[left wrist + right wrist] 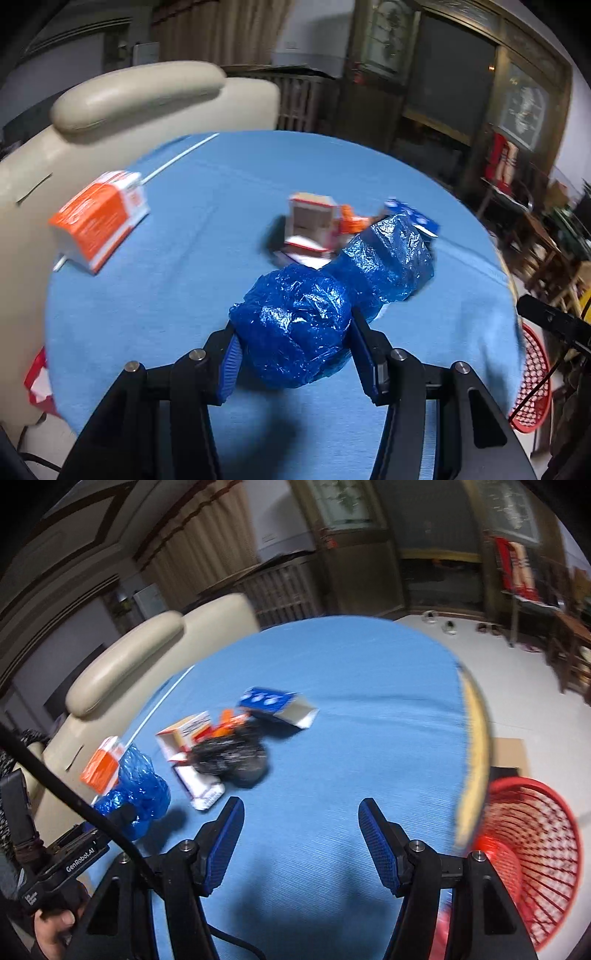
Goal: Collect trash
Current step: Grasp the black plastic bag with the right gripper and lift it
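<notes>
Left fingers (364, 354) pinch the blue bag (295, 328) over the table (184, 295), lifted clear for the basket (532, 853), it seems. Right gripper (301, 834) hangs half-open and empty above the cloth, boxes (192, 734) and black bag (232, 757) waiting ahead.

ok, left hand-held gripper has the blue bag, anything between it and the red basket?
Nothing visible. The left hand-held gripper clamps the crumpled blue plastic bag; bare blue tablecloth runs to the table edge, and the red mesh plastic basket sits below it on the floor.
</notes>
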`<state>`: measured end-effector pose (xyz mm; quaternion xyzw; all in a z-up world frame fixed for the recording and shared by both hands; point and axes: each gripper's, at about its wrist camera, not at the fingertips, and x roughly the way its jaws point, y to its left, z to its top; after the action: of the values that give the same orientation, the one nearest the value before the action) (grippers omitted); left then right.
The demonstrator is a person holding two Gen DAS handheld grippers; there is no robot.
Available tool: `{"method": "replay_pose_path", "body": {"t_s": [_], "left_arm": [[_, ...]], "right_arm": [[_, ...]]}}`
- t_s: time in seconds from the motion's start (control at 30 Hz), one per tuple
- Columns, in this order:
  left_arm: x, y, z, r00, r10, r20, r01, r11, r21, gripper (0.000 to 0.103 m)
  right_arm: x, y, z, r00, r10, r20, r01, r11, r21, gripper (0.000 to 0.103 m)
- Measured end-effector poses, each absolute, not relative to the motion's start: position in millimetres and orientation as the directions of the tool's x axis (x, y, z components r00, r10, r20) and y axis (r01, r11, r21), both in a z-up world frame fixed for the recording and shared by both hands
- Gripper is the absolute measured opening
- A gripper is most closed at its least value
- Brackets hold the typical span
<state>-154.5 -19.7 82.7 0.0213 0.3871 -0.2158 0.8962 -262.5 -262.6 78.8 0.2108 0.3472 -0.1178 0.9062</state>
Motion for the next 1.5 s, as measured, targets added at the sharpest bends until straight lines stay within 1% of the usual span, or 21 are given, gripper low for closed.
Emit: {"method": "replay_pose_path", "body": {"t_s": [0.2,0.4,0.6,0.63,0.67,0.73,0.8,0.87,0.97,1.0,1.03,1.5], "left_arm": [[-147,-3,73,0.6,-0.345,-0.722,0.361,0.922,-0.14,0.055],[-145,-2,77,0.602,-0.354,-0.716,0.365,0.919,-0.148,0.055],[-148,-1,73,0.601,-0.363,-0.712,0.378,0.914,-0.147,0.055],[-148,0,72,0.6,-0.362,-0.714,0.379,0.914,-0.145,0.055],[-147,0,71,0.599,-0.361,-0.715,0.378,0.914,-0.144,0.055],[-144,0,71,0.597,-0.357,-0.718,0.376,0.916,-0.143,0.055],[-143,0,71,0.596,-0.354,-0.72,0.373,0.917,-0.142,0.055],[-144,-1,74,0.6,-0.352,-0.718,0.372,0.918,-0.139,0.055],[-148,-3,78,0.606,-0.351,-0.714,0.374,0.918,-0.134,0.055],[-149,-5,80,0.607,-0.351,-0.713,0.377,0.917,-0.131,0.055],[-150,-6,81,0.609,-0.351,-0.711,0.379,0.917,-0.128,0.055],[-174,-30,93,0.615,-0.367,-0.698,0.433,0.897,-0.09,0.055]], "right_arm": [[-199,-250,68,0.729,0.086,-0.679,0.244,0.894,0.376,0.068],[-150,-258,50,0.718,0.143,-0.682,0.247,0.863,0.441,0.068],[-116,-266,18,0.668,0.181,-0.722,0.303,0.82,0.485,0.068],[-112,-263,12,0.652,0.2,-0.731,0.296,0.821,0.488,0.067],[-111,-260,7,0.643,0.198,-0.74,0.293,0.829,0.476,0.062],[-110,-252,7,0.648,0.186,-0.739,0.274,0.847,0.455,0.049],[-112,-248,10,0.65,0.184,-0.737,0.26,0.857,0.444,0.042],[-116,-245,14,0.657,0.162,-0.737,0.256,0.871,0.42,0.04],[-128,-252,18,0.673,0.154,-0.724,0.272,0.859,0.435,0.04],[-133,-254,19,0.679,0.149,-0.718,0.275,0.856,0.438,0.037],[-138,-256,21,0.685,0.147,-0.713,0.276,0.854,0.441,0.032],[-213,-281,39,0.759,0.081,-0.646,0.316,0.822,0.473,0.032]]}}
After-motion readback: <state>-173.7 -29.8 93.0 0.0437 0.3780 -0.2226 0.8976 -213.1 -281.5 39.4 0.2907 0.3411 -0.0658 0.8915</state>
